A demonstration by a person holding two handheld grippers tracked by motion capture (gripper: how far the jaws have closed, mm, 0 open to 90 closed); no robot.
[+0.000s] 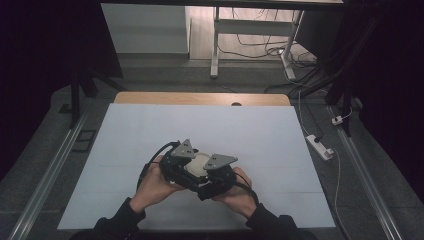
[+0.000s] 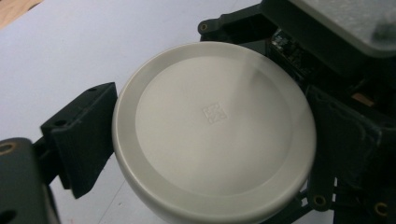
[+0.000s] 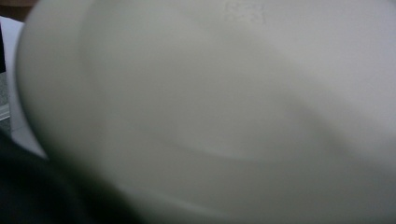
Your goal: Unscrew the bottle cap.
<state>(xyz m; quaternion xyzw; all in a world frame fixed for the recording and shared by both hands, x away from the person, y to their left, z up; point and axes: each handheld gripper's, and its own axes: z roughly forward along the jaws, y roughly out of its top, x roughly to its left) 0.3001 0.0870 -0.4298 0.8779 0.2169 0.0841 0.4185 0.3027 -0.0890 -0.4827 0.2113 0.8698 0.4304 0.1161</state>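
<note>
From above, my left tool (image 1: 181, 159) and right tool (image 1: 216, 172) flank a white bowl (image 1: 198, 164) over the surface (image 1: 150, 130). Left view: bowl (image 2: 212, 130) upside down, base facing me, my jaws clamped across it. Right view: bowl (image 3: 210, 107) dead ahead, blurred; grip unclear.

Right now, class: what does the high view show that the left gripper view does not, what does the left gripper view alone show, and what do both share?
High view alone: the person's hands, left and right, the whole white table sheet, and the floor with cables beyond.

Left gripper view alone: the flat round base of the white bowl with a small square embossed mark at its middle.

Shared: the bowl between the left gripper and right gripper, over the sheet.
</note>
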